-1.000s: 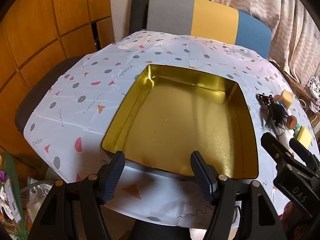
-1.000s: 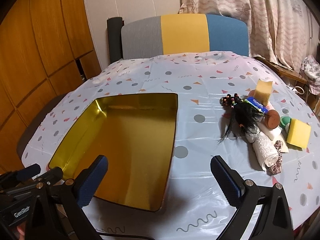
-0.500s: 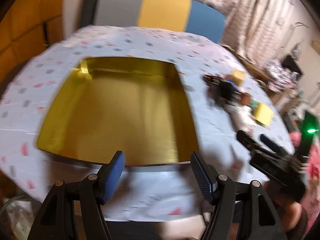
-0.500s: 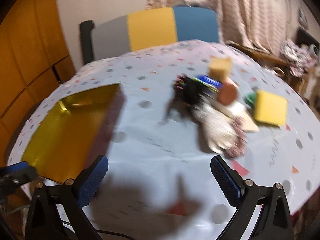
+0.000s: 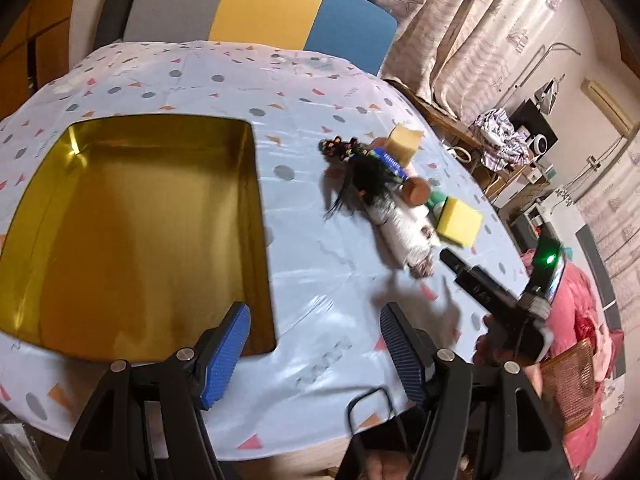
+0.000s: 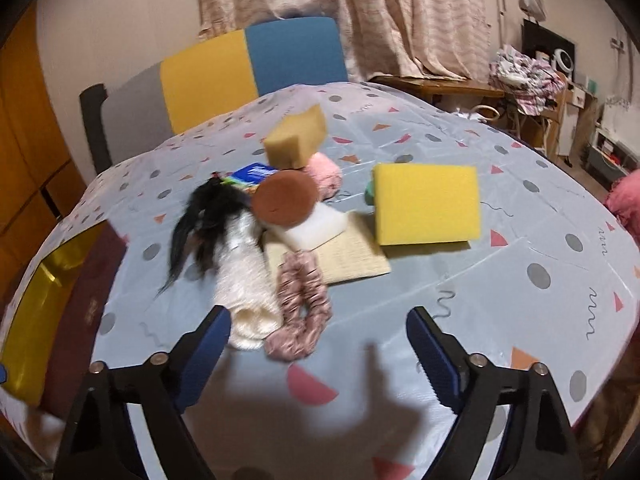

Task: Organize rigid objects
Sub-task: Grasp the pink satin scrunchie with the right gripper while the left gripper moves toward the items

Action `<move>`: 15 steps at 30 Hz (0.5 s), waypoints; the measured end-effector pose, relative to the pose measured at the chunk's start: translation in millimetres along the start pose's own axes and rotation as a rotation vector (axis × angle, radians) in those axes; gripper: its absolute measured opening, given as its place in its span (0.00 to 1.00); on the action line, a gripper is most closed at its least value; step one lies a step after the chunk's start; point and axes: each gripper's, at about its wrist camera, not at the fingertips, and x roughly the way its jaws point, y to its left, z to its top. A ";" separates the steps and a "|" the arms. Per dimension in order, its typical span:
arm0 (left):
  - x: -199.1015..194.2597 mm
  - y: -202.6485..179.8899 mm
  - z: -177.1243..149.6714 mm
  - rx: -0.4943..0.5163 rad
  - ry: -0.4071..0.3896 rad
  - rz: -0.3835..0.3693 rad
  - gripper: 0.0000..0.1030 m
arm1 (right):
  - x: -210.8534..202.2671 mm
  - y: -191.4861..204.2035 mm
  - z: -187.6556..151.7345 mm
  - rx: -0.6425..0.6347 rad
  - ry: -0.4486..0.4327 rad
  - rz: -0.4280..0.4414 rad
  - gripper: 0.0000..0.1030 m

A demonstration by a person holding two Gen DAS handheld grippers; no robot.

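A gold tin tray [image 5: 132,216] lies open on the left of the patterned tablecloth; its edge shows in the right wrist view [image 6: 36,308]. A pile of objects sits to its right: a yellow sponge block [image 6: 426,204] [image 5: 460,222], a tan sponge [image 6: 298,138], a brown disc [image 6: 284,198], a white block [image 6: 312,230], a pink scrunchie [image 6: 302,304], a white rolled cloth [image 6: 246,280] and a black hair piece [image 6: 208,212]. My left gripper [image 5: 316,348] is open and empty at the tray's near right corner. My right gripper [image 6: 320,352] is open and empty just before the scrunchie; it also shows in the left wrist view [image 5: 476,280].
A grey, yellow and blue chair back [image 5: 256,12] stands behind the table. Curtains [image 6: 360,12] hang at the back. A cluttered side table [image 6: 524,76] and pink bedding [image 5: 576,320] lie to the right. A woven mat [image 6: 344,256] lies under the pile.
Both grippers have swung right and forward. The left one now sits at the tray's right corner; the right one has closed in on the pile. Both jaws stay open.
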 end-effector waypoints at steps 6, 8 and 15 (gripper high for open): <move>21.3 -20.6 30.0 -0.010 0.002 -0.045 0.67 | 27.6 -2.9 -0.9 -0.026 0.050 -0.018 0.70; 30.6 -31.5 35.0 0.009 0.014 -0.043 0.67 | 38.0 -1.6 -2.7 -0.036 0.074 -0.009 0.68; 69.8 -62.4 40.4 0.091 0.083 -0.032 0.67 | 53.6 0.3 -6.8 -0.056 0.088 0.074 0.39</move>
